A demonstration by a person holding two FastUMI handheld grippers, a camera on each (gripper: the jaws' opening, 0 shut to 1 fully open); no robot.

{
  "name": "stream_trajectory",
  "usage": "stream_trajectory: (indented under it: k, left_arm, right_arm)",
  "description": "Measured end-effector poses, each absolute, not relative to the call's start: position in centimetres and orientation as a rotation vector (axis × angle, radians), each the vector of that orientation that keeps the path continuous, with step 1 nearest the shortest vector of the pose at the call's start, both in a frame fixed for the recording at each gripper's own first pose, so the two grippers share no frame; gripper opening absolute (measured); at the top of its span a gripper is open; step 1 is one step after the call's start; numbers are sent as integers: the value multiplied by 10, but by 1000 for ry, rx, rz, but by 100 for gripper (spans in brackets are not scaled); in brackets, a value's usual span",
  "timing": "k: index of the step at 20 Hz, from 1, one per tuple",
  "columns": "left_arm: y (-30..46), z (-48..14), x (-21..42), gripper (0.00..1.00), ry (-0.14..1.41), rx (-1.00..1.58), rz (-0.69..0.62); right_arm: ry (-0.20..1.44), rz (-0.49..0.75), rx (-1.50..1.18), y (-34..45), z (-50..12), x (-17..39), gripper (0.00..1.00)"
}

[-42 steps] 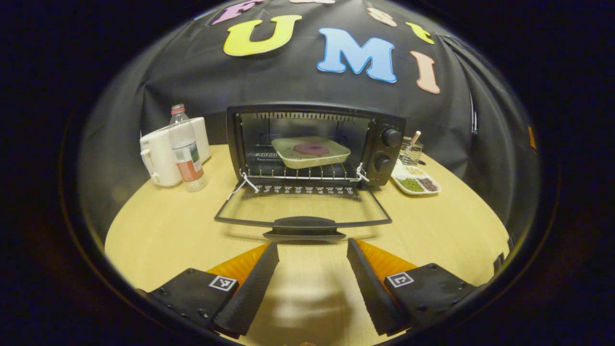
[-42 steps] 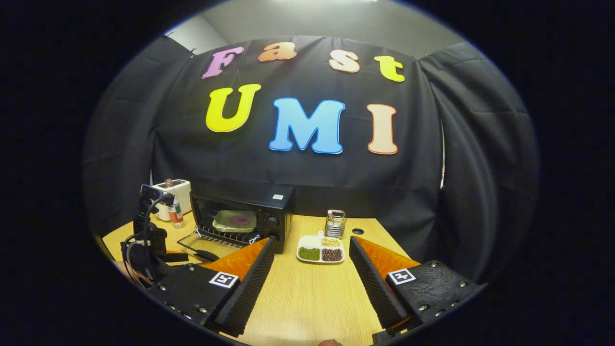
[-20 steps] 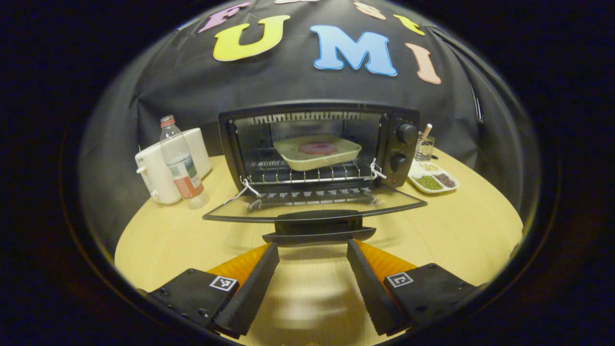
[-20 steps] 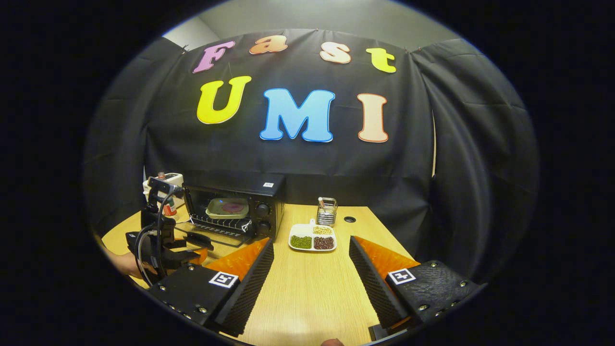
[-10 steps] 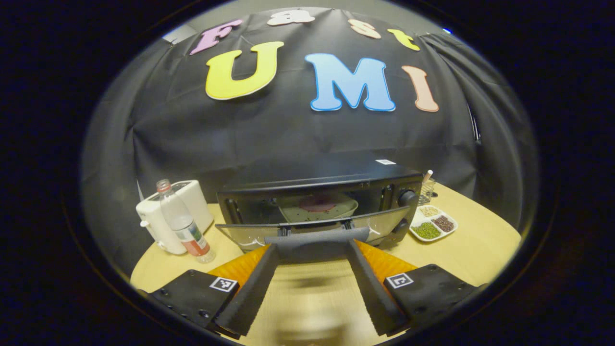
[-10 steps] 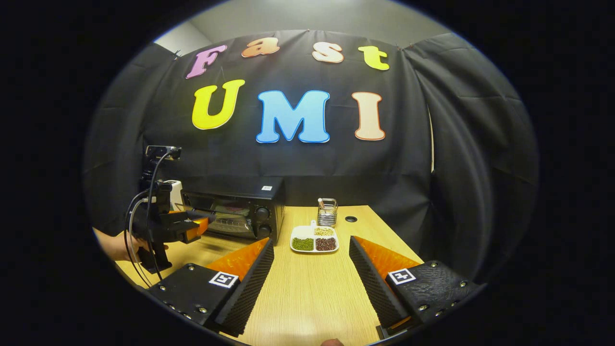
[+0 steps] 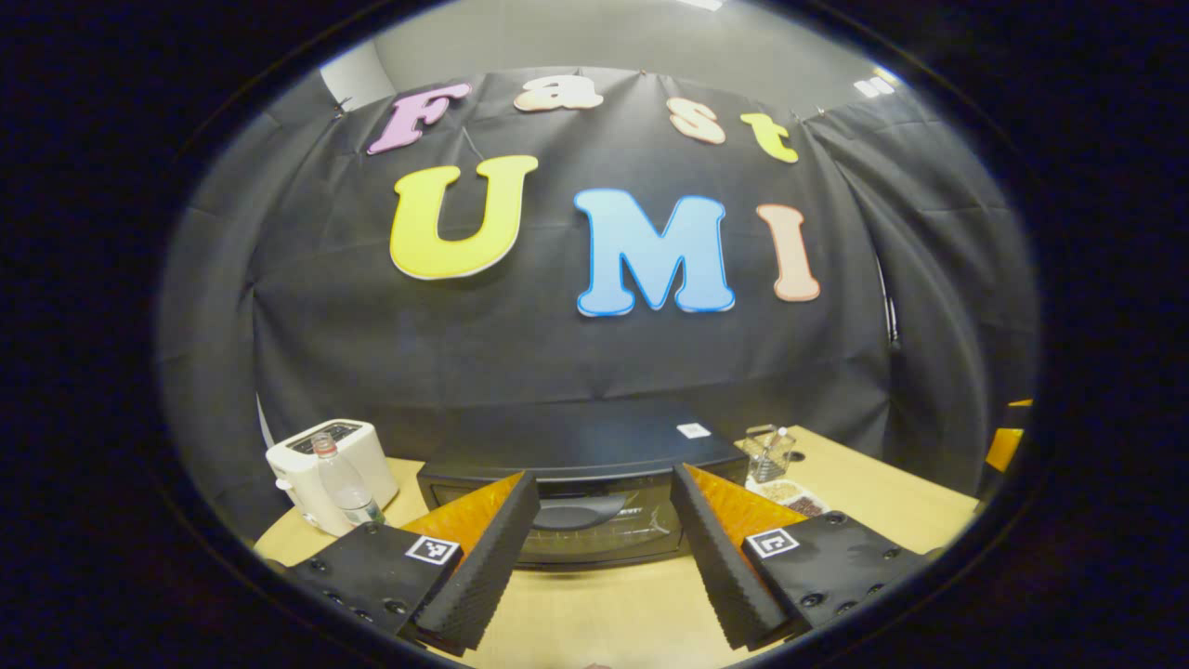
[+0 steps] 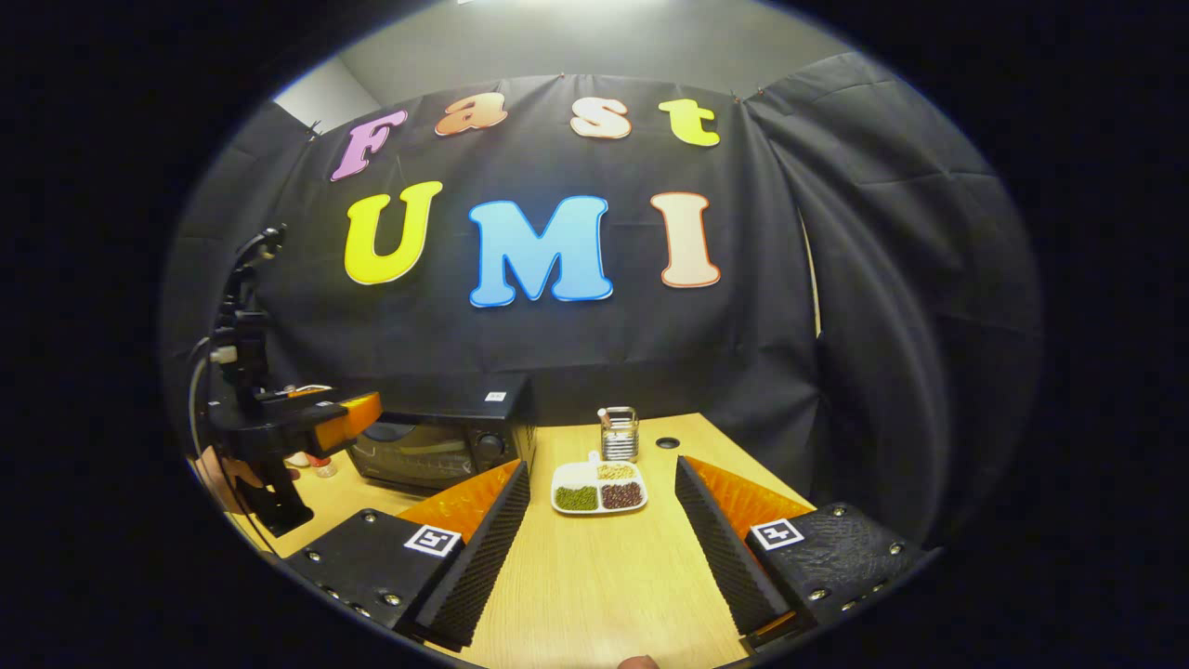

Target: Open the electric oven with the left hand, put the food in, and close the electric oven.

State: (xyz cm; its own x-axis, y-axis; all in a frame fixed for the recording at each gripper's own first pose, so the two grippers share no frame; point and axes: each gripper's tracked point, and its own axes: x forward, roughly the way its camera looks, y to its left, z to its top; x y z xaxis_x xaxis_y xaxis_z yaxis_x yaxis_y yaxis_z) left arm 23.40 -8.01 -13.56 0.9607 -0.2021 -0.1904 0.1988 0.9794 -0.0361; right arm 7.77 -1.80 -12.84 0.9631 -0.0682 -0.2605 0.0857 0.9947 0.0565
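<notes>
Black box-shaped electric oven [image 7: 594, 506] sits on the pale wood-grain desk [image 7: 613, 618], door shut against its front, curved dark handle across the glass. Left tongs [image 7: 594, 492] hover just in front of that door at handle height, fingers spread wide with nothing between them; whether the tips touch the door cannot be told. In the right gripper view the same left tongs [image 8: 367, 409] sit at the oven's upper front edge, held by a hand [image 8: 223, 474] on a black grip with cables running up. Right tongs [image 8: 602, 478] are well apart from the oven, off to its right over bare desk, fingers likewise spread and empty; their inner faces are ribbed, sawtooth-textured. Beyond them lies a white three-part dish of green, tan and dark-brown beans [image 8: 599, 490], glossy rim, and behind it a small wire-mesh holder [image 8: 618, 432]. Left of the oven stand a white plastic toaster [image 7: 330, 469], rounded corners, and a clear plastic bottle with a red cap [image 7: 344, 483] just before it. The food cannot be made out through the tinted, reflective door glass.
</notes>
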Motion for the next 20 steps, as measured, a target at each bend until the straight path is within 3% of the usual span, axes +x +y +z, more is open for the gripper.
stream_trajectory:
  k: [4, 5, 12, 20]
  left_arm:
    - [-84, -83, 182, 96, 104, -23, -151]
    - [-84, -76, 169, 100, 95, -20, -136]
    - [-70, -43, 69, 100, 71, 11, -22]
    - [-39, -21, 13, 100, 60, 38, 21]
  right_arm:
    - [179, -24, 93, -27, -94, 71, 98]
    - [163, -10, 87, -31, -88, 67, 98]
    - [135, 93, 75, -39, -73, 38, 98]
    - [86, 139, 69, -11, -41, 31, 98]
